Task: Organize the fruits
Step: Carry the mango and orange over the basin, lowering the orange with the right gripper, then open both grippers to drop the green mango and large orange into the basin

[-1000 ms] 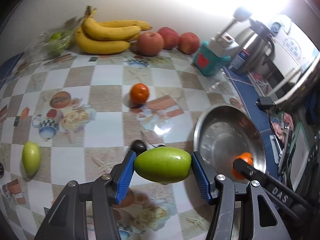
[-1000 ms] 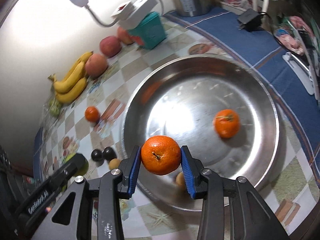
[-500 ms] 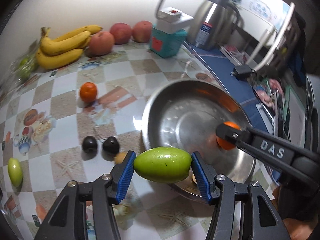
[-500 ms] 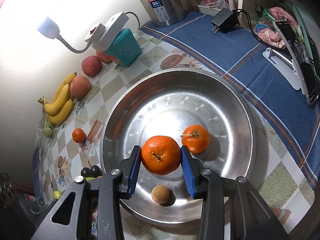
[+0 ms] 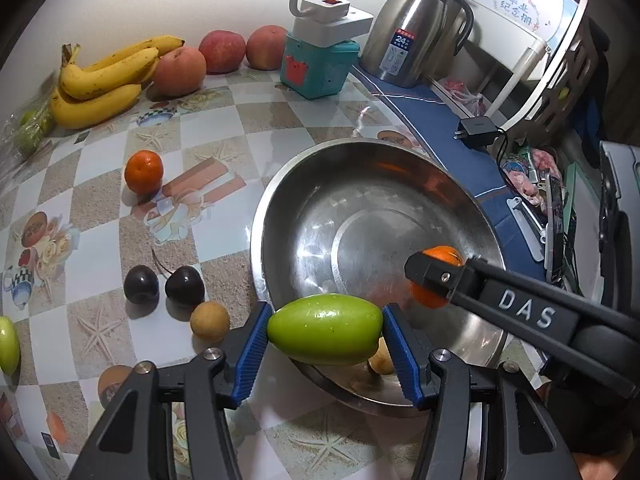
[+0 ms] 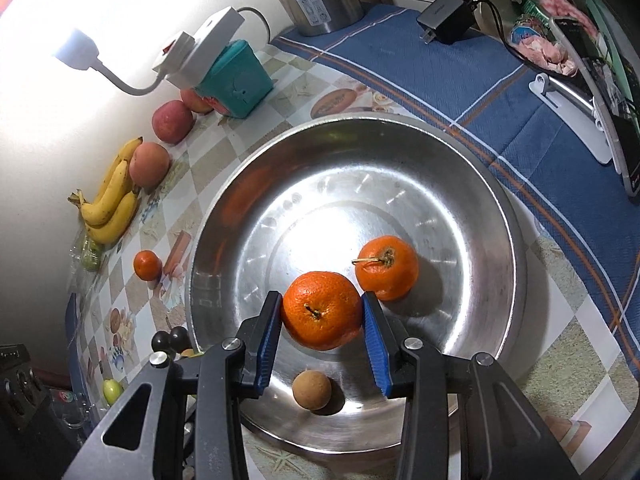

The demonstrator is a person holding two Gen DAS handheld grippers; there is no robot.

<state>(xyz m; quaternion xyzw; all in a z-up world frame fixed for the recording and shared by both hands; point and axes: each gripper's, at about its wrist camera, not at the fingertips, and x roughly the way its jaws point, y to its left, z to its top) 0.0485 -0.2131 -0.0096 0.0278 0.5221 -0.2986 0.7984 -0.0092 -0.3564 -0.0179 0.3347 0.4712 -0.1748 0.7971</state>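
The bench (image 5: 280, 132) wore a checkered cloth printed with teapots and starfish, with a blue cloth (image 6: 460, 64) along its far side by a white wall. Nearest, the left gripper (image 5: 325, 336) pinched a green fruit (image 5: 325, 330) end to end over the near rim of the steel bowl (image 6: 492, 216). The right gripper (image 6: 322, 320) clamped an orange (image 6: 322, 310) above the bowl's floor. Under it in the bowl lay a small brown fruit (image 6: 312, 391), and just beyond the held one sat a second orange (image 6: 387, 267), apart from it. On the cloth left of the bowl were a brown fruit (image 5: 209, 321) and two cherries (image 5: 162, 284), then a lone orange (image 5: 143, 171) farther off. Along the far edge by the wall lay bananas (image 5: 106, 80) and three apples (image 5: 222, 51), beside a teal box (image 5: 318, 68) and a steel flask (image 5: 416, 28).
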